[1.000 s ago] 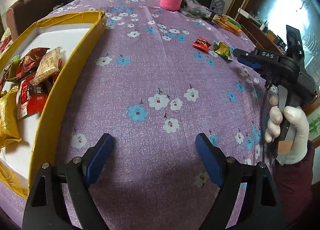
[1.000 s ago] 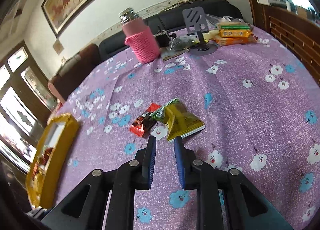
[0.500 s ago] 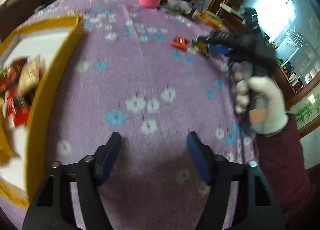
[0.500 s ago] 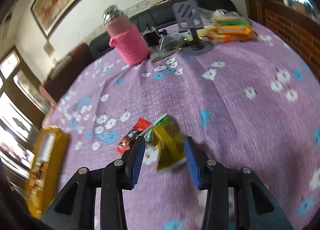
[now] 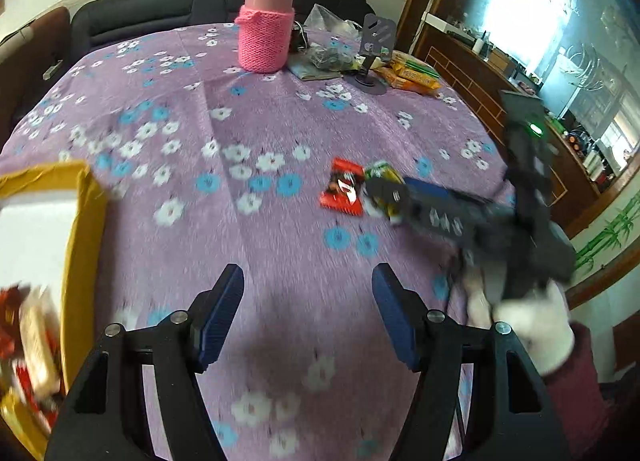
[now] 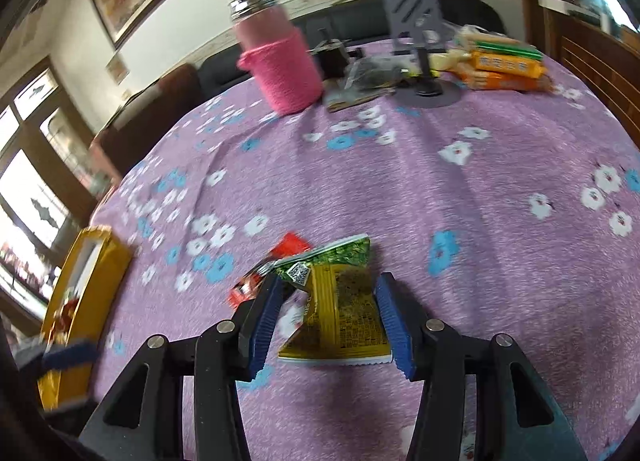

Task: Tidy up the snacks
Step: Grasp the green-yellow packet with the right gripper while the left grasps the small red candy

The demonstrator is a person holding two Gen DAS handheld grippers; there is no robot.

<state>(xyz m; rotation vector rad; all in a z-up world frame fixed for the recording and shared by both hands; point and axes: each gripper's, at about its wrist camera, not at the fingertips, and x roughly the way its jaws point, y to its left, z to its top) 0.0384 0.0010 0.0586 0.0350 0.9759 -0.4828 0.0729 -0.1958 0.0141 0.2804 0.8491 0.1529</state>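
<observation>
The right gripper reaches down over the purple flowered cloth that covers the bench, its blue pads set on either side of a green-and-yellow snack packet that lies flat on the cloth. Its jaws have just been opening; they now stand spread, and the right pad sits just beside the packet's edge while a small gap shows at the left pad, so the packet lies between them unpinched. A red snack packet lies touching the green-and-yellow one at its upper left, partly hidden behind the left pad. In the left wrist view the two packets sit side by side near the middle of the bench, the red one to the left, with the right gripper's tip over the other and a white-gloved hand on its handle. The left gripper hovers above bare cloth, jaws spread with nothing between them, after closing partway. A yellow box stands at the left edge of the bench, holding several blurred packets. At the far side stand a bottle in a pink knitted sleeve, a grey phone stand and some orange packages.
</observation>
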